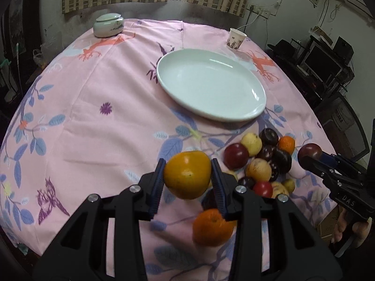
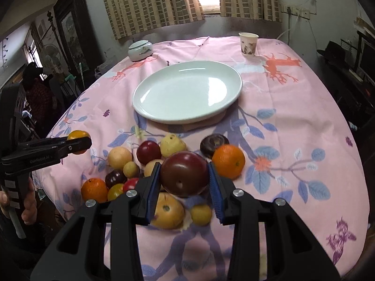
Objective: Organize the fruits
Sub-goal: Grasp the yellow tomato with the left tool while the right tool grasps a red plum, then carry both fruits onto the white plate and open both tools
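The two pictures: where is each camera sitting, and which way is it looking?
Left wrist view: sits on the left tongs, looking along them over the yellow-orange fruit they grip toward the white plate; the right tongs and some fingers show at right.
Right wrist view: sits on the right tongs, gripping a dark red fruit; the left tongs and a hand show at left.
Shared: plate, fruit pile, paper cup, lidded jar.

Left gripper (image 1: 187, 175): matt black plastic, ribbed blue pads (image 1: 156, 187), bright metal bolts. Between pads, yellow-orange fruit (image 1: 187, 178), smooth, waxy. Beyond tips: plate (image 1: 211, 84) glossy white ceramic; tablecloth (image 1: 93, 117) matt pink printed cloth; paper cup (image 1: 236, 39).
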`<state>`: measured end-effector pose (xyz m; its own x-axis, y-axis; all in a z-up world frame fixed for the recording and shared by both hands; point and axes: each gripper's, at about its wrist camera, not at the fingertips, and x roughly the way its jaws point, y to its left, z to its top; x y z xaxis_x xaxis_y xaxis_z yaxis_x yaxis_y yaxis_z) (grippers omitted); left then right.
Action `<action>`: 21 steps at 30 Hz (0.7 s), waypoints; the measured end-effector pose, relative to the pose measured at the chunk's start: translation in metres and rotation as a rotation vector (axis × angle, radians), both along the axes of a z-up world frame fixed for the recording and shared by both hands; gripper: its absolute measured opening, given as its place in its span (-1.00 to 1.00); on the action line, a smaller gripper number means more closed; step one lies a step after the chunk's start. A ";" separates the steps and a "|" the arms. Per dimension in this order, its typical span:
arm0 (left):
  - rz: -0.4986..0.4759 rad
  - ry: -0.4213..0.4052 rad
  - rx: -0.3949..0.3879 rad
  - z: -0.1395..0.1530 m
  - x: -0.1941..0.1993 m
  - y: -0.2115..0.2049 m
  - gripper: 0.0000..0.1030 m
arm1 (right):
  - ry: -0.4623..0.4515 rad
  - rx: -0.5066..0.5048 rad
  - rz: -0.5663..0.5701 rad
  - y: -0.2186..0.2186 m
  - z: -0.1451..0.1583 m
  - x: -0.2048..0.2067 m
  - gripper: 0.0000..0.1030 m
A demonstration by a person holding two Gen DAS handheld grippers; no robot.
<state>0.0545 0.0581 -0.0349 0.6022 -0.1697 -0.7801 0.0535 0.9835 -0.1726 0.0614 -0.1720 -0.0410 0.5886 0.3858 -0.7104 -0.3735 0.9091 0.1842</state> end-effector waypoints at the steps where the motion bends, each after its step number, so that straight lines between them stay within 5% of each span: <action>1: -0.004 -0.008 0.004 0.007 0.012 -0.001 -0.25 | -0.007 -0.007 0.018 0.003 0.004 0.010 -0.23; 8: -0.016 0.019 0.018 0.030 0.141 -0.019 -0.24 | 0.007 -0.026 0.049 0.031 0.023 0.120 -0.23; 14: 0.011 0.132 0.032 -0.004 0.244 -0.029 -0.24 | 0.101 -0.051 0.051 0.054 0.000 0.224 -0.23; 21: 0.028 0.210 0.003 -0.038 0.295 -0.029 -0.24 | 0.187 -0.075 0.097 0.066 -0.030 0.283 -0.24</action>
